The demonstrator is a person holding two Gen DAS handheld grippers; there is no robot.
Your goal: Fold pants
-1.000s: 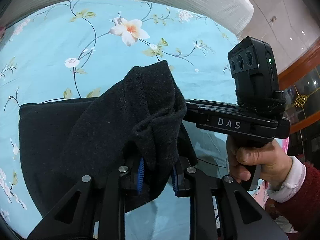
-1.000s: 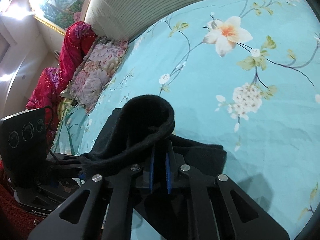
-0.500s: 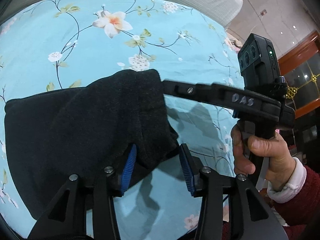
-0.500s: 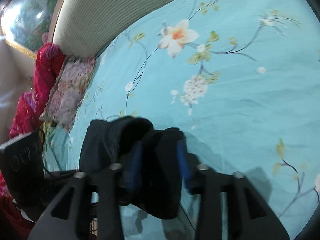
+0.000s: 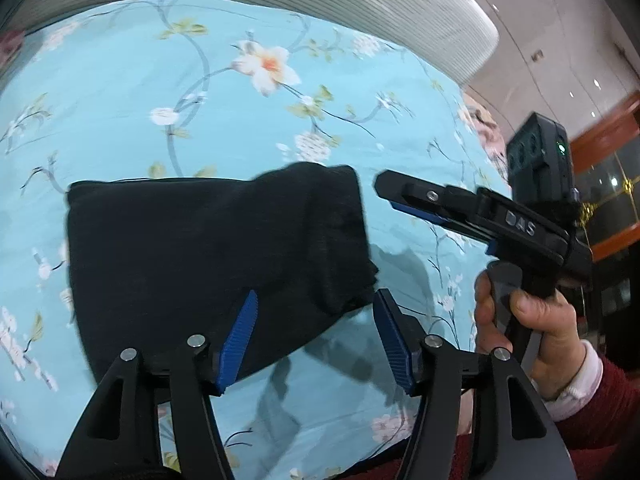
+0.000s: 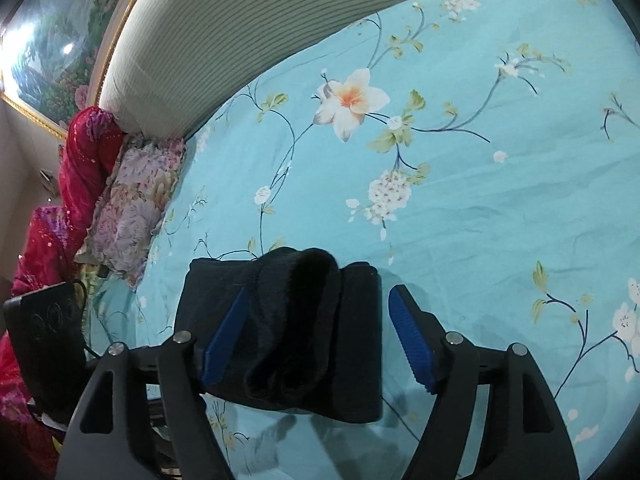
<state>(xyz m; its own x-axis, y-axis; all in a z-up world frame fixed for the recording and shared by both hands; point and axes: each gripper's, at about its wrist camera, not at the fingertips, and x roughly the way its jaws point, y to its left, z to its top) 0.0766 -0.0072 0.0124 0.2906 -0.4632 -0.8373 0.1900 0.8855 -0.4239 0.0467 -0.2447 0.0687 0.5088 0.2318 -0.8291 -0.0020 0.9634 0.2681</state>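
The black pants lie folded in a compact bundle on the blue floral bedsheet. They also show in the right wrist view, with a rolled fold on top. My left gripper is open and empty, just above the bundle's near right corner. My right gripper is open and empty over the bundle's near edge. The right gripper also shows in the left wrist view, to the right of the pants and apart from them.
A striped padded headboard runs along the far side of the bed. A floral pillow and a red quilt lie at the left. A framed painting hangs above. The left tool's camera box is at the lower left.
Both grippers opened and let go of the pants, which dropped flat onto the sheet. Both grippers have since drawn back a little from the bundle.
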